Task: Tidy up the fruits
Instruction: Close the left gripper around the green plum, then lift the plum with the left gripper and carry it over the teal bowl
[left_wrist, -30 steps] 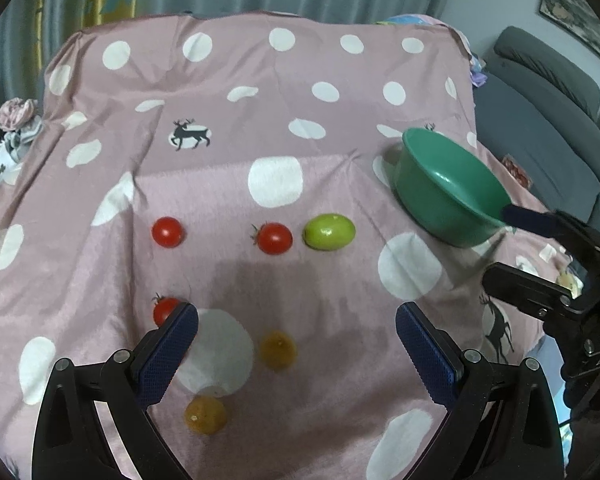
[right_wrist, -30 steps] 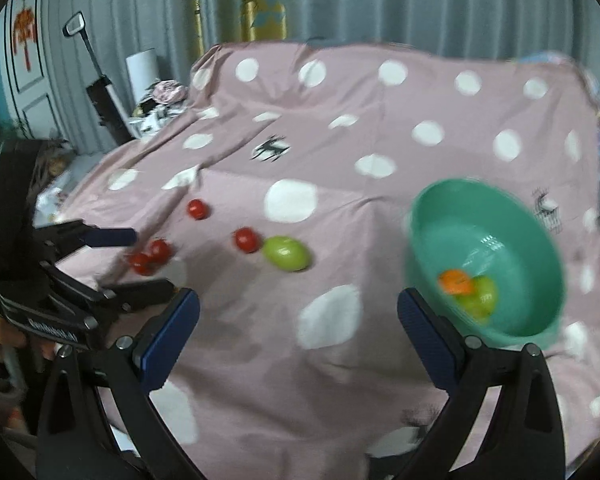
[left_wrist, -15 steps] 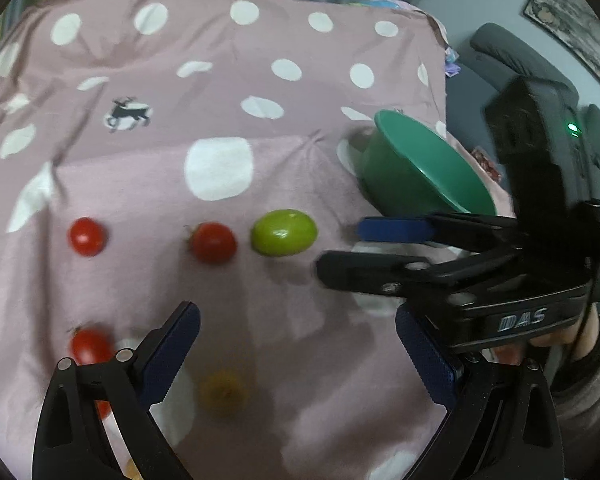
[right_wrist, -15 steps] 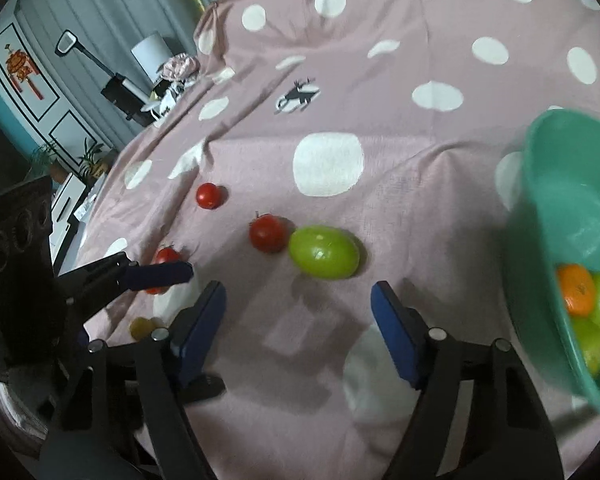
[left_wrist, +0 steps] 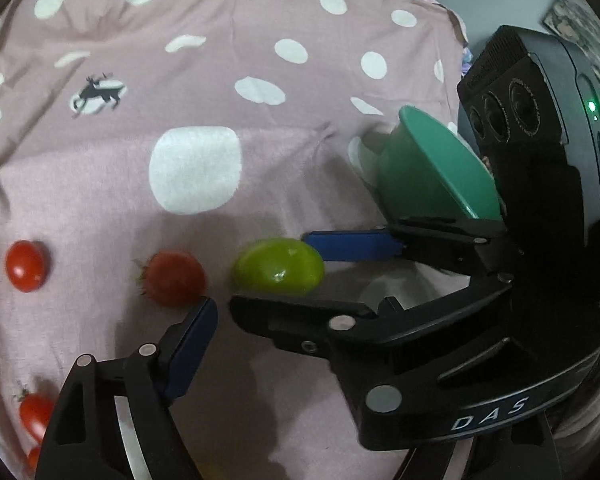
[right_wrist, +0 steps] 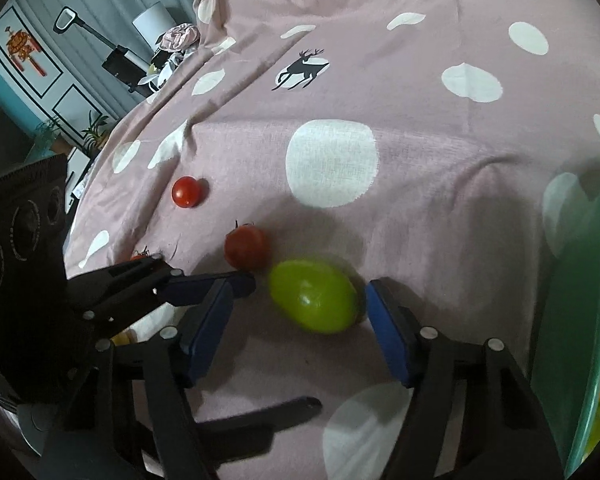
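A green oval fruit (right_wrist: 314, 296) lies on the pink dotted cloth (right_wrist: 380, 80). My right gripper (right_wrist: 300, 326) is open with its blue pads on either side of the fruit, not touching it; it shows the same way in the left wrist view (left_wrist: 278, 266). A red tomato (right_wrist: 246, 246) lies just left of the fruit. My left gripper (right_wrist: 220, 280) is open, one pad near that tomato (left_wrist: 174, 278). A green bowl (right_wrist: 580, 320) at the right holds an orange and green fruits.
More tomatoes lie to the left (left_wrist: 26, 266) and at the lower left (left_wrist: 36, 416). A yellowish fruit (right_wrist: 124, 336) peeks out behind the left gripper. The bowl (left_wrist: 432, 168) stands close behind the right gripper. Furniture and clutter lie beyond the cloth's far left edge.
The right gripper has moved left and down from near the bowl until its pads straddle the green fruit. The left gripper has moved forward towards the middle tomato.
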Demonstrator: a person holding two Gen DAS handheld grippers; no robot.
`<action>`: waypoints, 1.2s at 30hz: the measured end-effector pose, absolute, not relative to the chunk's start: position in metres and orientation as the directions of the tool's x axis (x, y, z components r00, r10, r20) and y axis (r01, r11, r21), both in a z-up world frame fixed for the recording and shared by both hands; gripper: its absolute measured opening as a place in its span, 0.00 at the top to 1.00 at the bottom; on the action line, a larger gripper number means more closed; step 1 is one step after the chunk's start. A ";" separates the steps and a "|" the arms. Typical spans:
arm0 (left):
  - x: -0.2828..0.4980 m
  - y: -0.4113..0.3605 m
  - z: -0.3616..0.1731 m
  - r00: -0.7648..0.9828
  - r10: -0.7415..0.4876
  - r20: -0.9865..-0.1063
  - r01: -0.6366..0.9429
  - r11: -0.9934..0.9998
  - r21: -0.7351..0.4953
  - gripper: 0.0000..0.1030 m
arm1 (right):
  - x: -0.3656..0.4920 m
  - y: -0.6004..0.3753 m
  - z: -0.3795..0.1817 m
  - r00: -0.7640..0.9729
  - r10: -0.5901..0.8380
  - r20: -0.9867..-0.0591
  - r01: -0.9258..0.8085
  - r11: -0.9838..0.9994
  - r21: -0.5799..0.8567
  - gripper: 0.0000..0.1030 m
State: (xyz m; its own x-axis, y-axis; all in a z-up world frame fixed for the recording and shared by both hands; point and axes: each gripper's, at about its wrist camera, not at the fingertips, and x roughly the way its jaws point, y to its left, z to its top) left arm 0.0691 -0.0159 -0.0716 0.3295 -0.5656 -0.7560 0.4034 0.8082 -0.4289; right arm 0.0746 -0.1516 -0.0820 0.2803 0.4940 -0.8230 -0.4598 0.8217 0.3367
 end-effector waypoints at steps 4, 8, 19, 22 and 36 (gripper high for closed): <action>0.075 -0.022 -0.068 0.343 -0.535 -0.772 0.420 0.823 -0.383 0.20 | 0.082 -0.155 -0.083 0.257 0.482 -0.838 -0.450 0.827 0.337 0.48; 0.082 -0.026 -0.072 0.313 -0.531 -0.788 0.422 0.821 -0.385 0.20 | 0.087 -0.156 -0.083 0.213 0.477 -0.853 -0.456 0.821 0.345 0.51; 0.092 -0.041 -0.077 0.302 -0.456 -0.837 0.429 0.849 -0.307 0.30 | 0.095 -0.141 -0.092 0.119 0.506 -0.854 -0.465 0.789 0.402 0.64; 0.094 -0.040 -0.077 0.310 -0.445 -0.840 0.425 0.855 -0.297 0.36 | 0.094 -0.140 -0.092 0.125 0.508 -0.852 -0.461 0.791 0.403 0.63; 0.052 -0.047 -0.053 0.337 -0.455 -0.825 0.513 0.823 -0.244 0.49 | 0.048 -0.174 -0.072 0.216 0.587 -0.780 -0.416 0.778 0.471 0.64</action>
State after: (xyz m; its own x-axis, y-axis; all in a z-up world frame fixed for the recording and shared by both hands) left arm 0.0521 -0.0465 -0.0527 0.3366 -0.4545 -0.8247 0.5132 0.8229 -0.2441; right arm 0.0485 -0.1738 -0.0715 0.2155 0.5873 -0.7801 -0.4161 0.7780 0.4708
